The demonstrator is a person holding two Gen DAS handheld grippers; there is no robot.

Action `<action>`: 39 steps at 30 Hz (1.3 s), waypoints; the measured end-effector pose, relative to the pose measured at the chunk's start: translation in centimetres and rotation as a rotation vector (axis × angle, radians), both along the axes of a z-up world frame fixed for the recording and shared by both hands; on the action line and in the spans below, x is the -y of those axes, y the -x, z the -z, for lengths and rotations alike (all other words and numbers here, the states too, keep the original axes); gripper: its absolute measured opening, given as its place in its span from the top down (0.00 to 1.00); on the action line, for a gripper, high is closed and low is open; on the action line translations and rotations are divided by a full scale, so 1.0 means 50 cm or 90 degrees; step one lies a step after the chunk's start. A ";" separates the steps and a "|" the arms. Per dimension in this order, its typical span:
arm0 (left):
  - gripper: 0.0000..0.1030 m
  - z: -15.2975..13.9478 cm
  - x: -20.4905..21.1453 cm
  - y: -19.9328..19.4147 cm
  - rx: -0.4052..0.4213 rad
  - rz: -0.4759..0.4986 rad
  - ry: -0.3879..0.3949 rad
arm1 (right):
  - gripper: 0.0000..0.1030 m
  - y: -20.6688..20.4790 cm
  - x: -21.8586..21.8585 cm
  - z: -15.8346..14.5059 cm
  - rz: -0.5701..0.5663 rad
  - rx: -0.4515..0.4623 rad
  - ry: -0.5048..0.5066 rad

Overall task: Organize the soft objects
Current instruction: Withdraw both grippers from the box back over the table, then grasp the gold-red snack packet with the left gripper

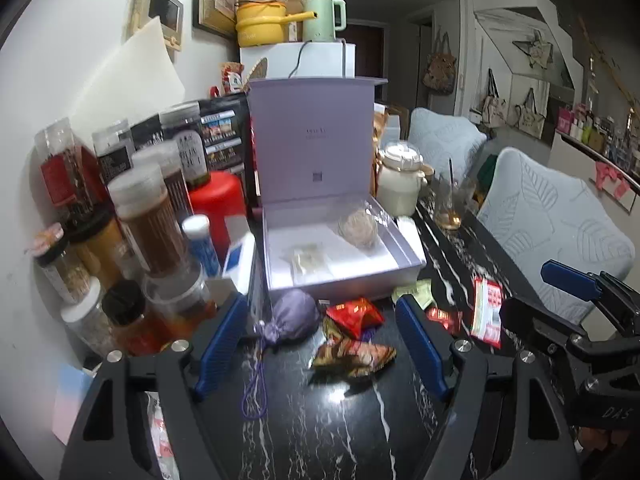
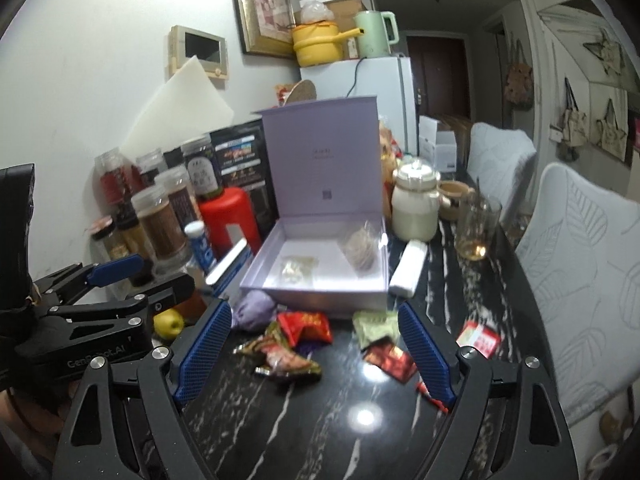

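We find both grippers open and empty, the left gripper (image 1: 320,344) set nearest the purple drawstring pouch (image 1: 294,316), which lies just ahead toward its left finger, against the open lilac box (image 1: 404,272), while the right gripper (image 2: 316,354) frames the snack packets (image 2: 280,356).

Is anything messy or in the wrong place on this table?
Yes. Several snack packets and a purple pouch lie scattered on the dark table in front of the open lilac box, which holds only two small things.
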State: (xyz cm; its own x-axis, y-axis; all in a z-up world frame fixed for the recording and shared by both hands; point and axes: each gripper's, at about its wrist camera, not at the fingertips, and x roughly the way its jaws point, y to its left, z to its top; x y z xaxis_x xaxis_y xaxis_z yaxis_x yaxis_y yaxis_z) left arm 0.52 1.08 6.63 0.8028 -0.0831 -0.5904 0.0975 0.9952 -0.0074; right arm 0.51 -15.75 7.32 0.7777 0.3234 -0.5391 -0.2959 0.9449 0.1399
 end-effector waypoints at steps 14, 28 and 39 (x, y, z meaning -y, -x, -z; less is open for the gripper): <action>0.26 0.093 0.026 -0.004 -0.053 0.059 0.008 | 0.16 0.003 0.011 0.114 -0.010 -0.074 -0.018; 0.26 0.181 0.039 -0.053 -0.135 0.119 0.049 | 0.16 -0.003 0.059 0.203 0.020 -0.123 -0.016; 0.26 0.218 0.059 -0.135 -0.165 0.139 -0.005 | 0.16 -0.033 0.083 0.241 0.019 -0.151 -0.032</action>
